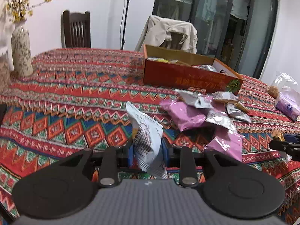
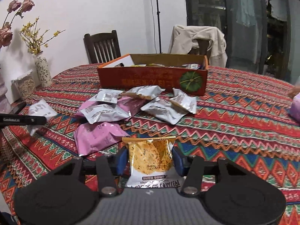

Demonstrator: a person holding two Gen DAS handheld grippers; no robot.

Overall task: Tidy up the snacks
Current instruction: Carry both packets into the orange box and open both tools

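Observation:
My left gripper [image 1: 147, 149] is shut on a white snack packet [image 1: 146, 131], held upright above the patterned tablecloth. My right gripper [image 2: 150, 158] is shut on a cracker packet [image 2: 151, 157] with a gold top. A pile of pink and silver snack packets [image 1: 202, 110] lies in front of an open orange cardboard box [image 1: 189, 76] that holds several snacks. The pile [image 2: 131, 106] and the box [image 2: 151, 78] also show in the right wrist view. The left gripper's arm [image 2: 22, 120] shows at the left there.
A patterned vase [image 1: 21, 54] with yellow flowers stands at the table's far left. A clear container [image 2: 24, 86] sits beside the vase [image 2: 43, 71]. A purple tissue pack [image 1: 288, 105] and a plastic bag lie at the right. Two chairs stand behind the table, one draped with a jacket [image 1: 168, 31].

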